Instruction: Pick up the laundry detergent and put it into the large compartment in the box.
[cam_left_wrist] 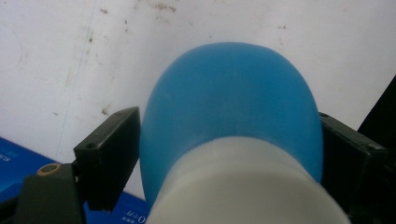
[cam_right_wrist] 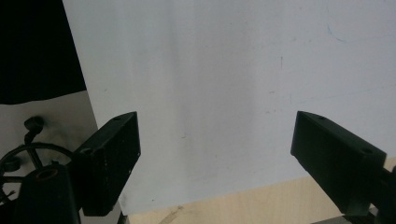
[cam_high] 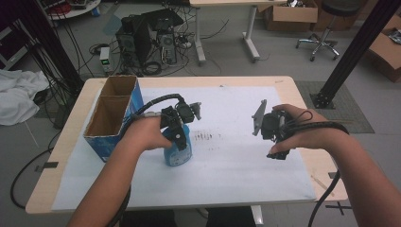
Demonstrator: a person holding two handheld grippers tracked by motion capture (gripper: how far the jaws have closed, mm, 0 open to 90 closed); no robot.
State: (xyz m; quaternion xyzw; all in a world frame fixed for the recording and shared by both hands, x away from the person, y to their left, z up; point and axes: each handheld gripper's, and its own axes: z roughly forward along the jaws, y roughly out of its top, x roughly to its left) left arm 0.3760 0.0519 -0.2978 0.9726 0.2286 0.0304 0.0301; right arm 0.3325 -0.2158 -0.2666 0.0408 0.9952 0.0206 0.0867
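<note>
Left of desk centre, beside the blue box (cam_high: 113, 118): blue bottle (cam_high: 178, 149) straddled by left tool (cam_high: 178, 135), pads at its sides, grip unconfirmed | right tool (cam_high: 270, 130) released, held clear over white sheet (cam_high: 227, 156)

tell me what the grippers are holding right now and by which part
The left gripper has its jaws on both sides of the blue bottle, just below its white cap. The right gripper holds nothing; its jaws stand open.
</note>
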